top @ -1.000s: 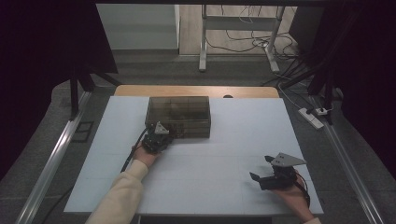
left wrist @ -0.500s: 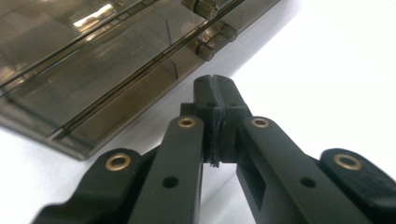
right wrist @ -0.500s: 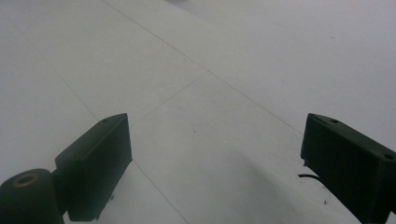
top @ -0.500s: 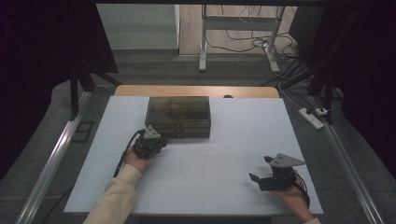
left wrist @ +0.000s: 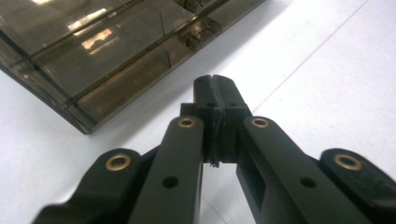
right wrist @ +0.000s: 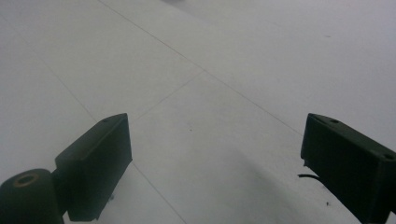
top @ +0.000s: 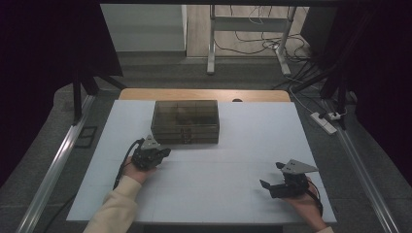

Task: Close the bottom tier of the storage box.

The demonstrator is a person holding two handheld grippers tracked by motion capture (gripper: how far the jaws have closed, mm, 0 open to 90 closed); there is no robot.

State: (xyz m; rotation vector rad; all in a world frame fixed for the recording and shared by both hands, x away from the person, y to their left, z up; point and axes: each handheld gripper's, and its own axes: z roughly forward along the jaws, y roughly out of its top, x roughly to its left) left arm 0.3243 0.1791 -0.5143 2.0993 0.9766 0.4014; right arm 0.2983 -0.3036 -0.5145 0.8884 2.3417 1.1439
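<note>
The smoked transparent organizer box [top: 185, 121] stands in the upper middle of the white table [top: 233, 194], lid down. The left gripper [top: 164, 153] is just below its lower left corner, apart from it; its jaws are clenched together with nothing between them, as the left gripper view shows, where the box [left wrist: 107, 51] fills the upper left. The right gripper [top: 272, 175] rests at the lower right, well apart from the box, jaws spread wide over bare table. I judge the step to be a retreat from the box after touching it; the next move probably needs the jaws released before any new grasp. Compared with the earlier frames, the left gripper has moved down and away from the box front; the right one has stayed.
</note>
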